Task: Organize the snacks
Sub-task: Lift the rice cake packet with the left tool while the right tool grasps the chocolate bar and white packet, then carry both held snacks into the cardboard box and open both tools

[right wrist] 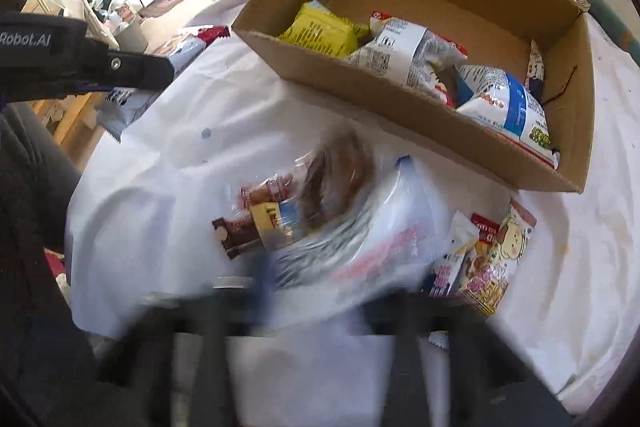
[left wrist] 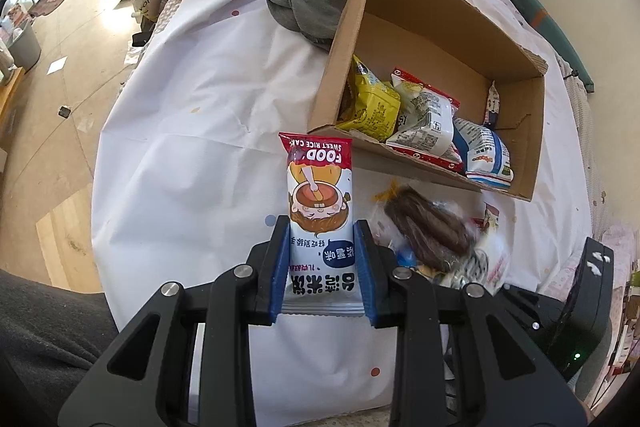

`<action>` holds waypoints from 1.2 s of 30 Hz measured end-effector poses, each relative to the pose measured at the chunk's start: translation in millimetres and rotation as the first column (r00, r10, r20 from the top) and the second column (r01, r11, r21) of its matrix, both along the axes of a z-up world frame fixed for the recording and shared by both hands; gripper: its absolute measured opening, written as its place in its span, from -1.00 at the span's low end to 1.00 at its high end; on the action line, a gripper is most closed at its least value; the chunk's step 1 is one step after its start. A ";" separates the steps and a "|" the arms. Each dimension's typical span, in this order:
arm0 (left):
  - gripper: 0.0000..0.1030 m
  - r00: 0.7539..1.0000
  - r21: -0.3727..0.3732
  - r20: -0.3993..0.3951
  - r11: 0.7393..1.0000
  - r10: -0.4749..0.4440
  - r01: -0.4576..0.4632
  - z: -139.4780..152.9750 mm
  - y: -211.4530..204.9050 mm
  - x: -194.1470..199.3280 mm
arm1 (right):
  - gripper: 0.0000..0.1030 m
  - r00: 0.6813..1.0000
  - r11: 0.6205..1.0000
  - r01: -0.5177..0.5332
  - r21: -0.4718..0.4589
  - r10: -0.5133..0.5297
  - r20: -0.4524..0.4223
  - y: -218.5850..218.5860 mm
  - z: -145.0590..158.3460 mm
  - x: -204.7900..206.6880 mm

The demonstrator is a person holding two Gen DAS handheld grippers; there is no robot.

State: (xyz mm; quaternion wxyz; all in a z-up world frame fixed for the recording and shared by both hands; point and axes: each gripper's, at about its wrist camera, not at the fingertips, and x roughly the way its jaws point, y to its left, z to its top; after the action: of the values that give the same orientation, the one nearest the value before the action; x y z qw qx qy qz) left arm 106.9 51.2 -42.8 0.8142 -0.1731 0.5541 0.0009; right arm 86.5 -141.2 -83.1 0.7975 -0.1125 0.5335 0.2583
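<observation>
Left gripper [left wrist: 322, 259] clamps rice-cake pack [left wrist: 318, 211] | right gripper blurred, unclear | white sheet [left wrist: 208, 99]

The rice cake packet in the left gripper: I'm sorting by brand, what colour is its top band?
Red, with white lettering, on the rice cake packet in the left gripper; left wrist view shows it best.

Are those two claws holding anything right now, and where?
The left gripper pinches the rice cake packet by its lower end. The right gripper is too blurred to tell.

Left gripper [left wrist: 322, 247]: jaws clamped on a snack packet [left wrist: 318, 211]. Right gripper [right wrist: 320, 291]: motion-blurred, jaw state indeterminate.
</observation>
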 end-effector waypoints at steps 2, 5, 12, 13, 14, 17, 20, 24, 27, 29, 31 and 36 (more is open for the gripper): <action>-0.48 1.000 0.005 -0.001 1.000 0.000 0.000 -0.7 -0.6 -0.1 | -0.82 1.000 1.000 0.003 0.018 -0.003 -0.019 0.4 2.3 1.3; -0.48 1.000 0.012 -0.005 1.000 -0.003 0.004 -2.0 -2.5 0.5 | -0.81 0.999 0.999 0.009 0.045 -0.007 -0.044 -1.1 1.8 5.6; -0.48 1.000 0.021 -0.011 1.000 0.005 -0.004 -3.7 -0.3 1.0 | -0.80 0.982 0.989 0.069 0.129 -0.045 -0.181 -5.2 -5.1 10.8; -0.48 1.000 0.021 -0.013 1.000 0.005 -0.005 -4.1 -0.5 0.9 | -0.74 0.973 0.985 0.099 0.138 -0.067 -0.220 -8.4 -10.0 13.3; -0.48 1.000 0.022 -0.014 1.000 0.005 -0.005 -4.8 -0.7 1.2 | -0.70 0.962 0.979 0.133 0.152 -0.091 -0.258 -12.9 -14.4 15.5; -0.48 1.000 0.021 -0.018 1.000 0.004 -0.004 -5.8 -1.0 1.5 | -0.68 0.926 0.955 0.221 0.199 -0.141 -0.350 -25.8 -23.8 20.9; -0.48 1.000 0.022 -0.018 1.000 0.007 -0.006 -6.2 -0.1 1.8 | -0.26 0.894 0.918 0.305 0.255 -0.183 -0.409 -38.3 -27.6 23.7; -0.48 1.000 0.017 -0.024 1.000 0.009 -0.008 -7.6 0.4 2.2 | 0.42 0.860 0.841 0.425 0.335 -0.259 -0.440 -57.1 -26.4 26.0; -0.48 1.000 0.016 -0.026 1.000 0.007 -0.006 -7.7 0.2 3.3 | 0.42 0.827 0.750 0.523 0.404 -0.334 -0.452 -74.3 -24.1 29.1; -0.48 1.000 0.015 -0.028 1.000 0.006 -0.005 -8.1 -0.4 3.5 | 0.37 0.802 0.689 0.577 0.438 -0.378 -0.462 -84.8 -25.2 33.8; -0.48 1.000 0.013 -0.030 1.000 -0.002 0.003 -9.0 -1.8 4.0 | 0.23 0.782 0.661 0.606 0.443 -0.392 -0.485 -87.7 -31.3 40.9; -0.48 0.999 0.028 -0.030 0.999 -0.019 0.020 -9.6 -6.1 5.1 | -0.68 0.781 0.687 0.602 0.408 -0.399 -0.481 -72.1 -47.2 53.6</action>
State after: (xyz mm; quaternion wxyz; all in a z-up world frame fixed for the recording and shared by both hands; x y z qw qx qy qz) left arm 112.0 45.1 -52.4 0.8083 -0.1561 0.5677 0.0033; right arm 140.1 -213.4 -130.3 0.7256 0.3182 0.5824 0.1819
